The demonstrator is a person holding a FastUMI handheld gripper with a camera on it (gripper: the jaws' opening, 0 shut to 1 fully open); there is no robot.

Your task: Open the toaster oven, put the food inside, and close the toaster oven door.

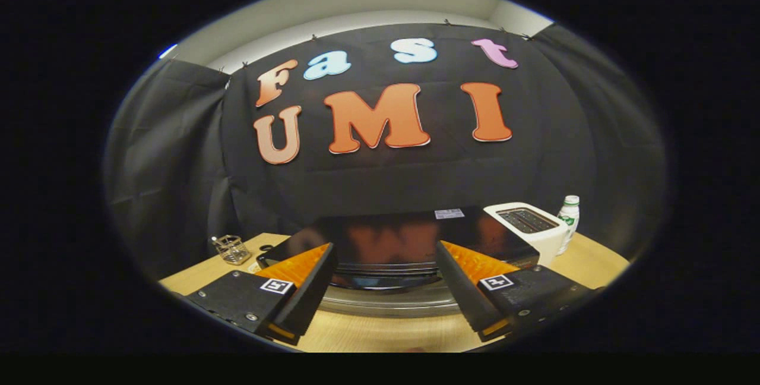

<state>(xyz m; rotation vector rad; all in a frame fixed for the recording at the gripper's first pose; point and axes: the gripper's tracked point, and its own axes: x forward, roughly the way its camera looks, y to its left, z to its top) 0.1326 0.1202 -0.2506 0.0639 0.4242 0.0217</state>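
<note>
Right now the gripper point(383, 281) hangs over the table point(380, 331) with its fingers spread wide, gripping nothing. The oven point(404, 239) (glossy black top) sits just ahead between them, a toaster point(528, 227) and bottle point(569, 218) beside it.

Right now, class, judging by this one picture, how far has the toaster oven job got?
Nothing looks done yet: the toaster oven sits on the wooden table and I can't tell whether its door is open. In hand: the gripper hovers over the oven's front edge, jaws open and holding nothing. Left: opening the door, loading food and closing it. A white toaster and bottle stand beside it.
</note>
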